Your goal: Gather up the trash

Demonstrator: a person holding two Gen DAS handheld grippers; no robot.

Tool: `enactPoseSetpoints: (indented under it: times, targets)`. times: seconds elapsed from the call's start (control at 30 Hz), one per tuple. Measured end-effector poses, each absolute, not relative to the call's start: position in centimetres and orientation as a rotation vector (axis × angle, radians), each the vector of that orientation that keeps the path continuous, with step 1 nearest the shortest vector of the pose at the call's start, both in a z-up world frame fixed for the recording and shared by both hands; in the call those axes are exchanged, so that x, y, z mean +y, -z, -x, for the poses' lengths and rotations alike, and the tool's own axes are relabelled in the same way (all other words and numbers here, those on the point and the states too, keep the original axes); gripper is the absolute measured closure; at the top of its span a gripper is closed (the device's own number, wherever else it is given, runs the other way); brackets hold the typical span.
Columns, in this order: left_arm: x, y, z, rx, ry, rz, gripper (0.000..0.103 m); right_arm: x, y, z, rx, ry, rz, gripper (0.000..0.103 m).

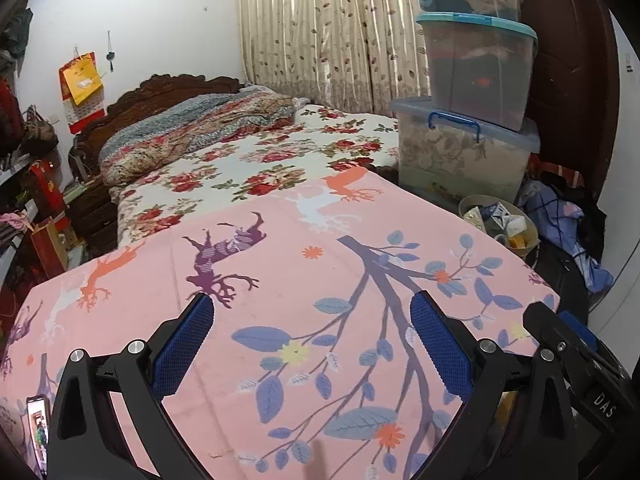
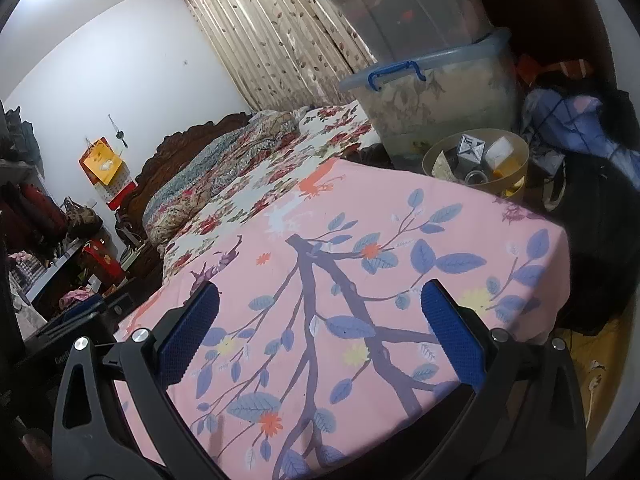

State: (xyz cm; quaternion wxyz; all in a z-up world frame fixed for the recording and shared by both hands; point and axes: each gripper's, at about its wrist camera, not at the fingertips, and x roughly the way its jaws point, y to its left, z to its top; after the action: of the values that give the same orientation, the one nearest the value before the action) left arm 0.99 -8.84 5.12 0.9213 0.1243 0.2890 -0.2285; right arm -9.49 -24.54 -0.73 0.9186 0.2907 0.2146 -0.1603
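A pink cloth with deer and branch prints (image 1: 304, 304) covers a table in front of me; it also shows in the right wrist view (image 2: 360, 264). No loose trash shows on it. A beige round bin (image 1: 500, 224) holding boxes and wrappers stands past the table's far right corner, and shows in the right wrist view (image 2: 476, 160). My left gripper (image 1: 312, 320) is open and empty above the cloth. My right gripper (image 2: 320, 312) is open and empty above the cloth; its body shows at the right edge of the left wrist view (image 1: 576, 356).
A bed with a floral cover (image 1: 256, 160) lies beyond the table. Stacked clear storage boxes (image 1: 476, 92) stand at the right by the curtain (image 1: 320, 28). Clothes and bags (image 1: 568, 220) lie on the floor at the right. Shelves (image 1: 24, 184) line the left. A phone (image 1: 38, 432) lies at the table's near left.
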Motion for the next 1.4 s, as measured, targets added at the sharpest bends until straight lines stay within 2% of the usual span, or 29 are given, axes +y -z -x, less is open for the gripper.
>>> enactPoseSetpoints:
  times: [1.4]
  targets:
    - [-9.3,-4.6,-0.7,0.605,0.484,-0.296,0.008,-24.4,0.3,10.9,0.377,0.390,-0.604,0.003]
